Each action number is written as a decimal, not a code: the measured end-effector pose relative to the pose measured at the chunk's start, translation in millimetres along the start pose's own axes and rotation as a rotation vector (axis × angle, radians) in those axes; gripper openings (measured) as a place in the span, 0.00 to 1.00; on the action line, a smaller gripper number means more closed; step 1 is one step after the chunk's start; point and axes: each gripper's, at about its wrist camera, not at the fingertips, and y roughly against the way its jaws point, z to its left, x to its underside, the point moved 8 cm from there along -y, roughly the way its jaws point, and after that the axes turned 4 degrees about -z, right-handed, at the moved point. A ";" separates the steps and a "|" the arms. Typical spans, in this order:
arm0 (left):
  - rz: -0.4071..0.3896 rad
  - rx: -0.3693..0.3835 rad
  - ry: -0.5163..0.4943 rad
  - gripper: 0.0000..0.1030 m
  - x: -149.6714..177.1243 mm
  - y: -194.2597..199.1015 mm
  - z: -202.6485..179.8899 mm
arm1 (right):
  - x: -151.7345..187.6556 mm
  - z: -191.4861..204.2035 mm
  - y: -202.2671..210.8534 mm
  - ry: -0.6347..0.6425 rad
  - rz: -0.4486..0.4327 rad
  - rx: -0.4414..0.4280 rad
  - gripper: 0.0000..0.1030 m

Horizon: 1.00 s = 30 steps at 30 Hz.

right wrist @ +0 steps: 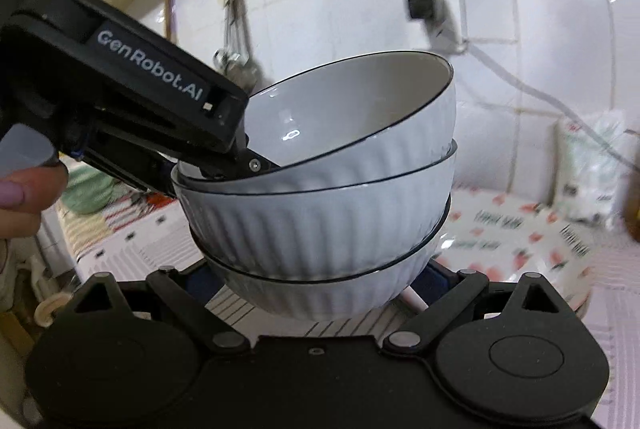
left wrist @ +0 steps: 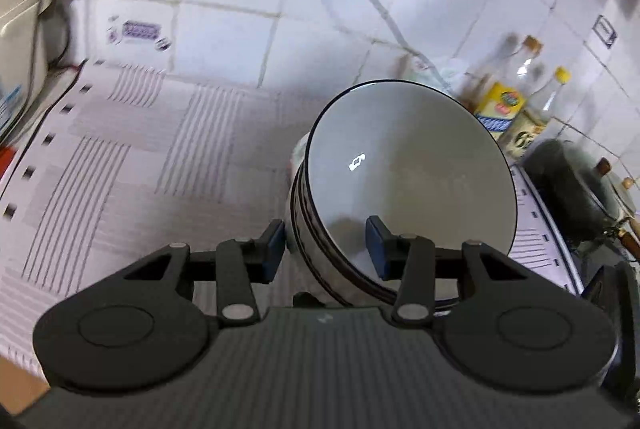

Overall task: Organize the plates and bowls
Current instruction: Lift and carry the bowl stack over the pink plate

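Observation:
A stack of three white ribbed bowls with dark rims hangs tilted above the counter. In the left wrist view the stack faces me, its hollow showing. My left gripper is shut on the stack's near rim, one blue pad inside the top bowl and one outside. The right wrist view shows that left gripper reaching in from the upper left. My right gripper sits under the stack with the bottom bowl between its fingers. Its pads are largely hidden but seem to press on the bowl's sides.
A striped cloth covers the counter, with a tiled wall behind it. Bottles and a dark pot stand at the right. A white bag and a plate edge lie to the right, and a person's thumb is at the left.

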 end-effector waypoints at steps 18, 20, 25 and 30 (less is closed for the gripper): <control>0.068 0.090 -0.061 0.41 -36.4 -86.0 -29.7 | -14.9 -85.4 -27.2 0.007 0.010 0.141 0.95; 0.079 0.089 -0.071 0.41 -36.7 -94.0 -27.6 | -14.2 -90.5 -33.5 -0.008 0.019 0.138 0.95; 0.116 0.075 -0.094 0.41 -31.3 -106.7 -23.4 | -3.9 -102.1 -48.4 -0.006 0.048 0.142 0.95; 0.136 0.064 -0.093 0.41 -30.5 -119.9 -21.8 | 3.6 -101.9 -52.6 -0.015 0.079 0.139 0.95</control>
